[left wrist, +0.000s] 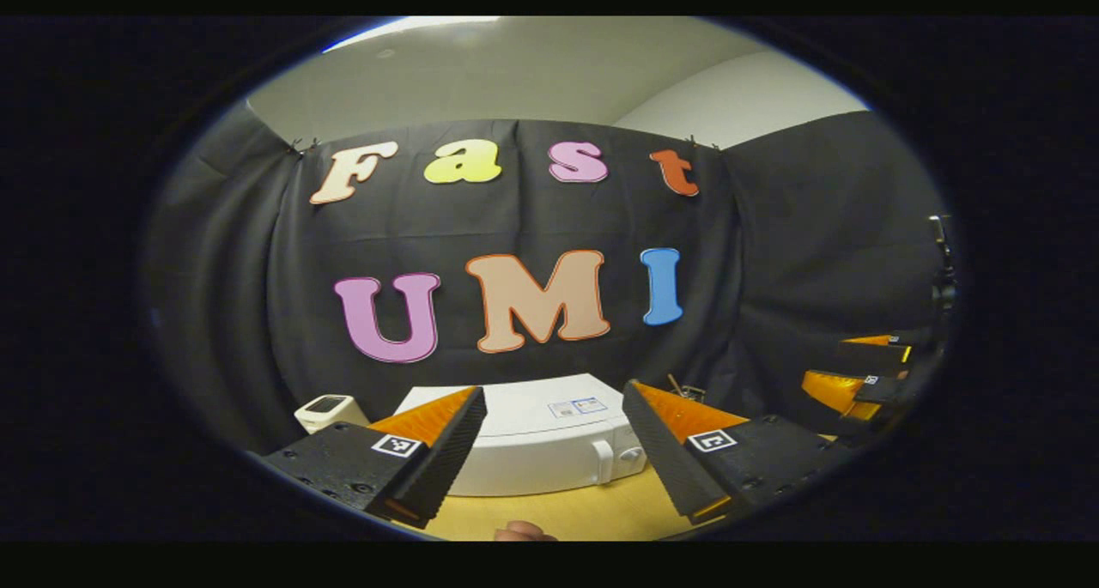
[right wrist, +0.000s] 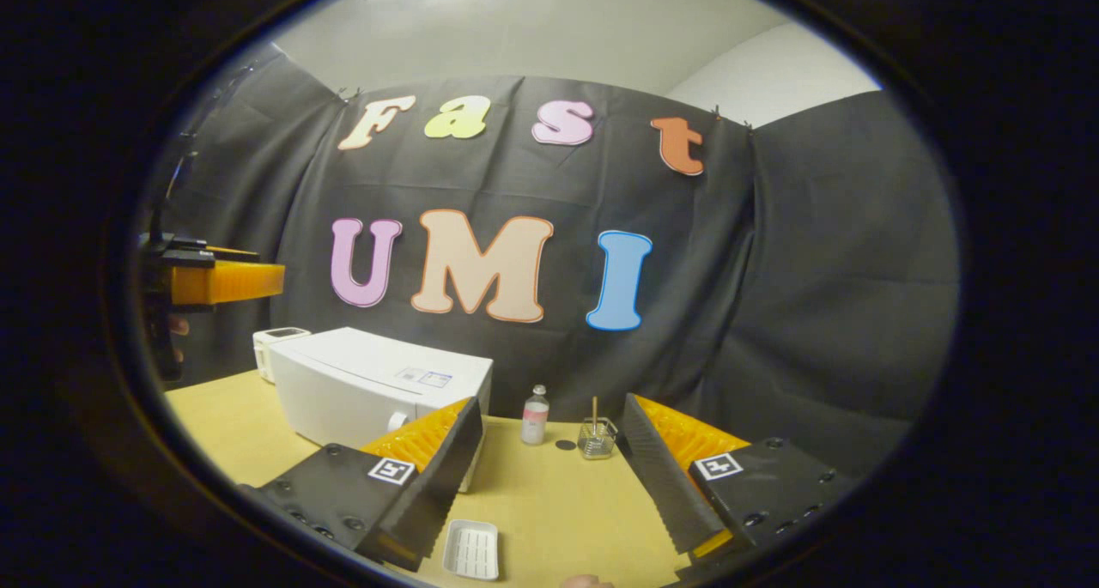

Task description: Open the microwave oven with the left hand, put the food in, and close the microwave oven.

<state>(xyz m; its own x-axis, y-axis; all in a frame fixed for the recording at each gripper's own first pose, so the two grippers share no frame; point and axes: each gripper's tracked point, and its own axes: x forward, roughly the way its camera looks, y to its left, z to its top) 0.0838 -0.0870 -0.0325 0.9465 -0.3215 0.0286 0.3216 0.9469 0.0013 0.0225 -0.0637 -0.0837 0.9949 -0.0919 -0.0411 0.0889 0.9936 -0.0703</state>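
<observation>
The white microwave oven (left wrist: 537,438) sits shut on the wooden table (left wrist: 584,511), toward its far left, its knob at the right end of the front. In the left gripper view the left gripper (left wrist: 554,446) hangs in front of it, fingers spread wide and empty. In the right gripper view the right gripper (right wrist: 549,472) is likewise spread apart, holding nothing, with a small white tray (right wrist: 470,549) lying on the table just near its left finger. Farther back, right of the oven, stand a small clear bottle (right wrist: 534,415) and a glass jar (right wrist: 595,438) with a stick in it. A small white device (left wrist: 330,410) stands left of the oven.
</observation>
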